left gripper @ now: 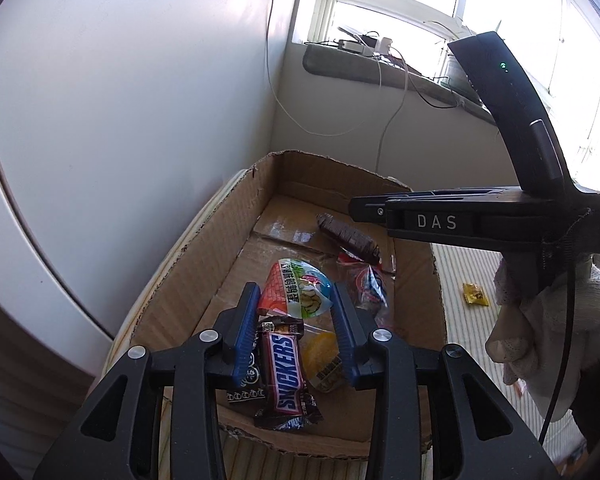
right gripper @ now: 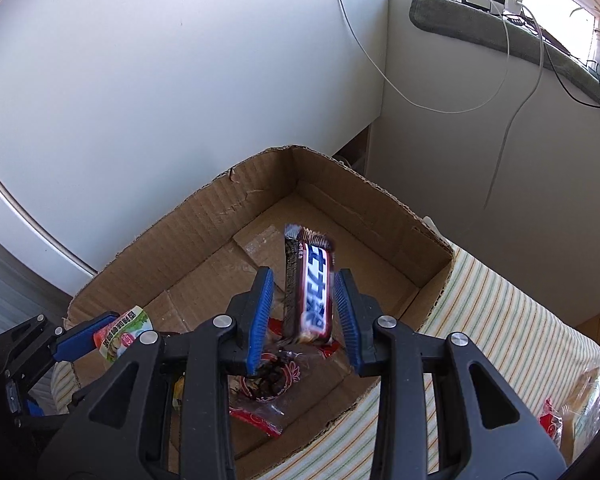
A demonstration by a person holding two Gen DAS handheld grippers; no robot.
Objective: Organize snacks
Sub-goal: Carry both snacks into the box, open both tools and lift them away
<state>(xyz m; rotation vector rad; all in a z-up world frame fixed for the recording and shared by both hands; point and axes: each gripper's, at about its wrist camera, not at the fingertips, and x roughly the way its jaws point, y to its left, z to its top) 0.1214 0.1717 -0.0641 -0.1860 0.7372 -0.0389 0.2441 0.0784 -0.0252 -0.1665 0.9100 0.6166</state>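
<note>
A shallow cardboard box sits on a striped cloth and holds several snacks. Over its near end my left gripper is shut on a round orange and green egg snack packet. That same packet shows at the left of the right wrist view, against the left gripper's blue finger. My right gripper is open above the box. A brown bar with blue lettering is blurred between its jaws, with a gap at the left pad. In the left wrist view this bar is below the right gripper.
A Snickers bar, a black packet, a yellow packet and red and clear wrappers lie in the box. A yellow candy and more packets lie on the cloth. A white wall and a cabled windowsill stand behind.
</note>
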